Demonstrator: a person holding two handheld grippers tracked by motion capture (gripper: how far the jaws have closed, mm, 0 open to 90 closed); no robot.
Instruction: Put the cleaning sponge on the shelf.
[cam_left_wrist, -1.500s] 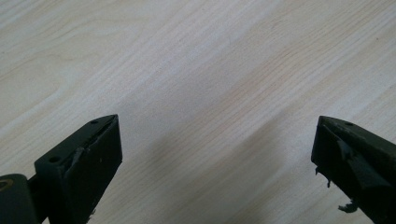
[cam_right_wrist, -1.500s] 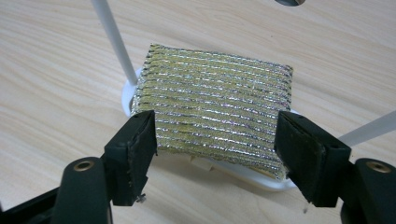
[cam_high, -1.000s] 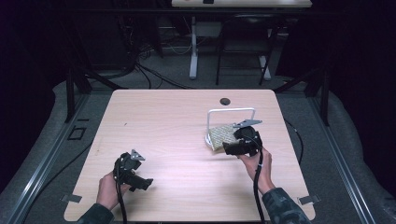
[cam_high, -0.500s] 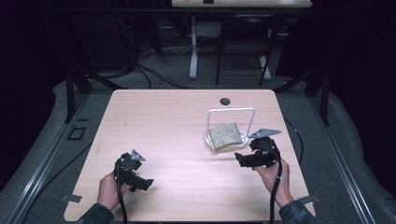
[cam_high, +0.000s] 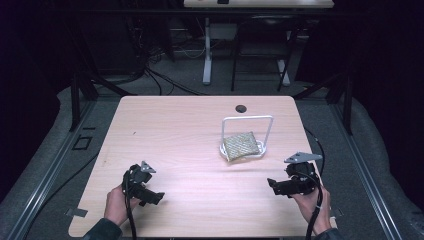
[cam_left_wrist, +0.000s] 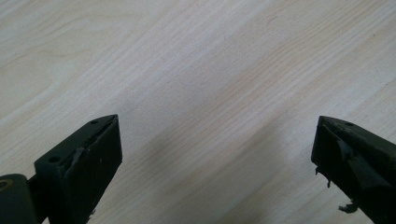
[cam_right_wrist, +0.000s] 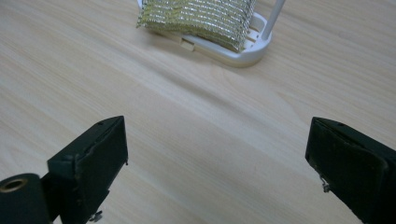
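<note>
A glittery gold-silver scouring sponge (cam_high: 240, 145) lies tilted on a small white rack (cam_high: 248, 120) with a tall wire arch, right of the table's middle. In the right gripper view the sponge (cam_right_wrist: 201, 16) and the rack (cam_right_wrist: 250, 53) sit at the top, well beyond the jaws. My right gripper (cam_high: 272, 185) hovers near the front right corner, pointing left. It is open (cam_right_wrist: 217, 123), its jaws have just been opening, and only bare wood lies between them. My left gripper (cam_high: 156, 196), at the front left, is open (cam_left_wrist: 217, 126) over bare tabletop.
A small black round grommet (cam_high: 241, 108) sits near the far edge of the light wood table (cam_high: 175, 135). Beyond the table are dark floor, cables and the legs of another desk (cam_high: 206, 60).
My right gripper has drawn back from the sponge on the rack toward the front right edge. The sponge stays on the rack. The left gripper has not moved.
</note>
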